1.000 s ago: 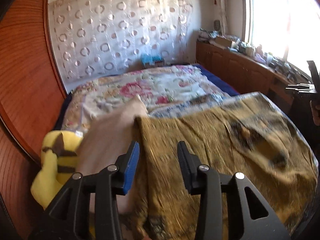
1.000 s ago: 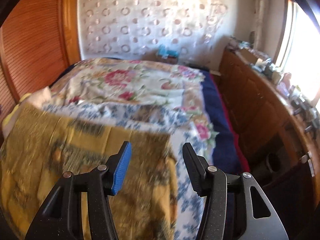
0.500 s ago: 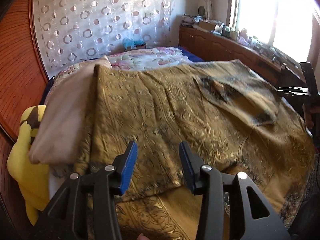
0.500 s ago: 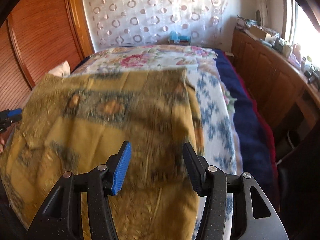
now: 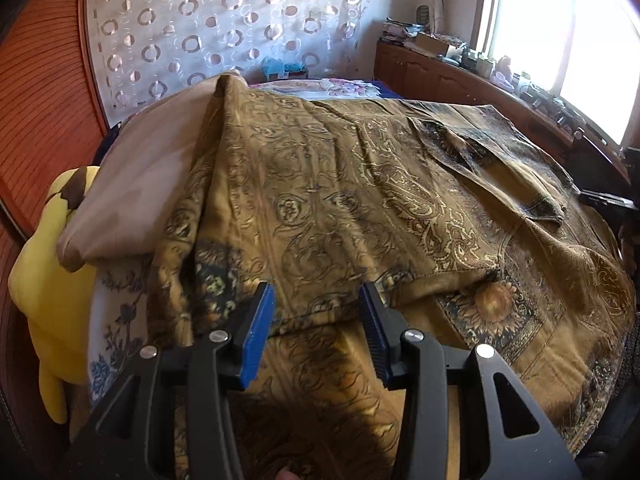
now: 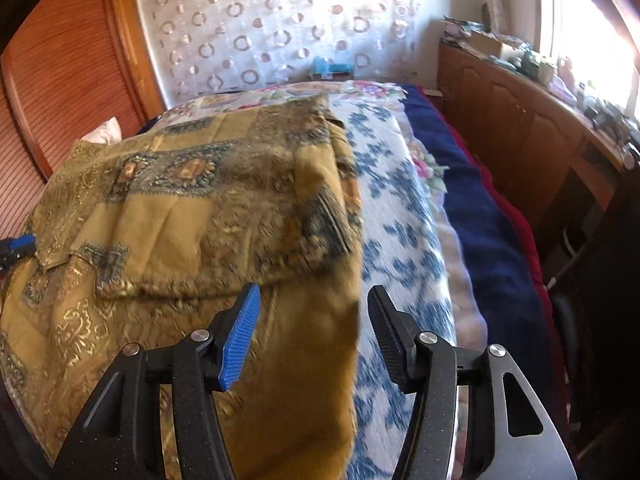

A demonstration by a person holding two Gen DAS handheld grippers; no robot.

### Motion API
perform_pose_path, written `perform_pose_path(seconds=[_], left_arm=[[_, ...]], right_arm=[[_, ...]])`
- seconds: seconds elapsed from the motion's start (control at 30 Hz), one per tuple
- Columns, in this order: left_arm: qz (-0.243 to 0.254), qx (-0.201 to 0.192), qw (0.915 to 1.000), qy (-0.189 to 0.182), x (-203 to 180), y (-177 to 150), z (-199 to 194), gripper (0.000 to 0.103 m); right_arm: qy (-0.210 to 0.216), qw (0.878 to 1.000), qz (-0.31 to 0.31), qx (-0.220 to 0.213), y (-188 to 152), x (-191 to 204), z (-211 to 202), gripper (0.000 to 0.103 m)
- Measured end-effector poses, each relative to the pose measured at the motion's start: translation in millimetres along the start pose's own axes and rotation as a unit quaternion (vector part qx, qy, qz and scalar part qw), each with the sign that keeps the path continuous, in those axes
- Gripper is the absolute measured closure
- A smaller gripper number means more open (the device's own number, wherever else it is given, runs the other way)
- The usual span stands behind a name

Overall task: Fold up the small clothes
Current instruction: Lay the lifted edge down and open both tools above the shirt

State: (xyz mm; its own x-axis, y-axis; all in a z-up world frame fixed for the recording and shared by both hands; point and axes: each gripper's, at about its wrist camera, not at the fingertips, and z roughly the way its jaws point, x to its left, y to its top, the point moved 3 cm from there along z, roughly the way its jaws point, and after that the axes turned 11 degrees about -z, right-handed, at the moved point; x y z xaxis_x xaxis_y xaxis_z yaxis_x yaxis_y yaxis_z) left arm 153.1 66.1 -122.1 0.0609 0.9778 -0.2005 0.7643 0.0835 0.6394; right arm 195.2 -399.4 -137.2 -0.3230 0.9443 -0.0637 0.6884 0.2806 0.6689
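Your left gripper (image 5: 316, 312) and right gripper (image 6: 314, 312) gape empty above the golden cloth's (image 5: 340, 184) folded edge, blue-flowered bedspread (image 6: 400, 216) bare alongside.

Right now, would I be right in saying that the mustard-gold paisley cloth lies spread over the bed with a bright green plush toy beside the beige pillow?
Not quite: the plush toy is yellow, not green, as the left wrist view shows. The mustard-gold paisley cloth does lie spread over the bed, and the toy sits beside the beige pillow.
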Motion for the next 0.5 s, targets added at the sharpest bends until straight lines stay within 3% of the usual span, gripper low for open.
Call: perform_pose_path(seconds=[0.2, 0.37, 0.5], left_arm=[[-0.02, -0.013, 0.9996, 0.014, 17.2, -13.5, -20.0, 0.06], [-0.028, -0.021, 0.9981, 0.05, 34.4, -30.7, -37.4, 0.06], [-0.062, -0.007, 0.9962, 0.06, 55.9, -50.3, -50.7, 0.06]], right_arm=[[-0.001, 1.0, 0.004, 0.004, -18.9, 4.1, -16.4, 0.046], [-0.006, 1.0, 0.009, 0.007, -32.3, 11.3, -24.5, 0.045], [-0.007, 1.0, 0.006, 0.01, -39.7, 17.7, -30.3, 0.046]])
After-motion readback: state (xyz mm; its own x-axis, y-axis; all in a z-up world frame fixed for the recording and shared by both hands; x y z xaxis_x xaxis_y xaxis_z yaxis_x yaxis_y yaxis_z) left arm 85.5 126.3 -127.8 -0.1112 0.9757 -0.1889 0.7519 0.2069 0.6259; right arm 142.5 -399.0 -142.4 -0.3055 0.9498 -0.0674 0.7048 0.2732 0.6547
